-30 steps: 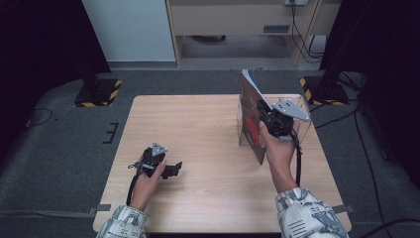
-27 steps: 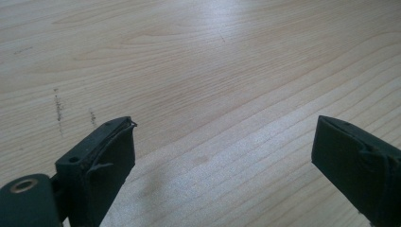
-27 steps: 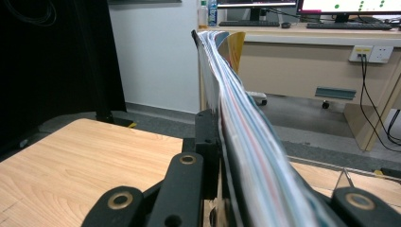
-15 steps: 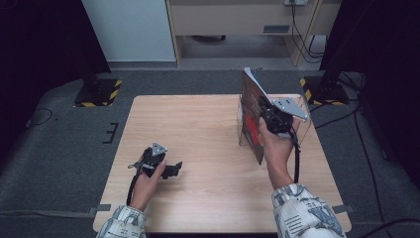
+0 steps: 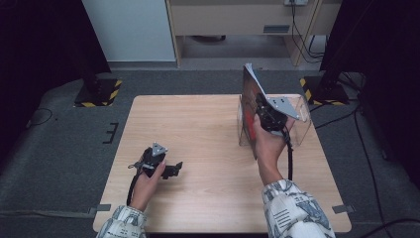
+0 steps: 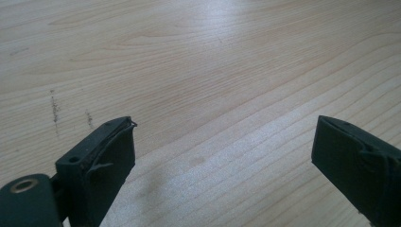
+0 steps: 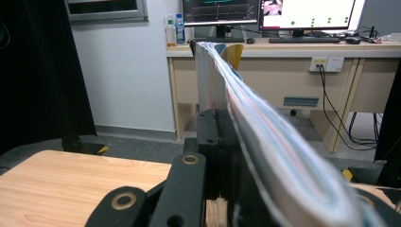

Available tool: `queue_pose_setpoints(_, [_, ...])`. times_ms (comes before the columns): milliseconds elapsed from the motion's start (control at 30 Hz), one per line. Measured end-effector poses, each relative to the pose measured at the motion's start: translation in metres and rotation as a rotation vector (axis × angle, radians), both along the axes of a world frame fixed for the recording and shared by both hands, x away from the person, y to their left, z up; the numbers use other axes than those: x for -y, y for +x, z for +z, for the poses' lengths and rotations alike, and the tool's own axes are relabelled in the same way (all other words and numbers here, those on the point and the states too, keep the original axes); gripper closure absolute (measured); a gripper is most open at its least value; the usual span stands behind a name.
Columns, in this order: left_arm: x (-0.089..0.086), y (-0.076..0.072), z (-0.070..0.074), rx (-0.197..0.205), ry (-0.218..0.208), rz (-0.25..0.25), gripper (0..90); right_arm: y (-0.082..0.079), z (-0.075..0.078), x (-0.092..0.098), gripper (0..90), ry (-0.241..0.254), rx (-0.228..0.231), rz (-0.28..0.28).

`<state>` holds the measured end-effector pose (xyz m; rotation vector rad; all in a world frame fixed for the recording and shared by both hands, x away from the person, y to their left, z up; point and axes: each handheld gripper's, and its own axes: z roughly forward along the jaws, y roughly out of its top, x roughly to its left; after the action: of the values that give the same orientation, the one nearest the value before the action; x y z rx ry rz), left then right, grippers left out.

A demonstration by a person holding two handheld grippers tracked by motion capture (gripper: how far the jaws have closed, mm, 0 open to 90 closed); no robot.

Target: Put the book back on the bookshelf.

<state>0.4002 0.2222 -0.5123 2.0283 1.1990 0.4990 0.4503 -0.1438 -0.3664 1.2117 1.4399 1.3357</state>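
Observation:
My right gripper (image 5: pixel 261 113) is shut on a thin book (image 5: pixel 249 91) with a red and dark cover and holds it upright on its edge. The book stands at the left wall of a clear plastic box (image 5: pixel 300 122) near the table's far right. In the right gripper view the jaws (image 7: pixel 222 124) clamp the book's lower edge, and its pages (image 7: pixel 265 127) curve up and away. My left gripper (image 5: pixel 173 170) rests on the table at the front left. Its jaws (image 6: pixel 222 139) are wide open over bare wood, with nothing between them.
The wooden table (image 5: pixel 198 129) stands on grey carpet. Two black stands with yellow-and-black striped bases (image 5: pixel 98 92) (image 5: pixel 322 90) flank its far corners. Beyond it are a white panel and a desk (image 7: pixel 302 52) with monitors and hanging cables.
The right hand has shifted slightly with the book, whose top edge now sits a little higher in the high view. The left hand and its gripper have not moved.

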Motion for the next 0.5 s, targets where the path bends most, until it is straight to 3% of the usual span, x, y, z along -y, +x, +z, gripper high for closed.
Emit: queue_pose_setpoints(500, [0.002, 0.0, -0.001, -0.001, 0.005, -0.007, 6.4, -0.001, -0.012, -0.016, 85.9, 0.02, 0.007, 0.02])
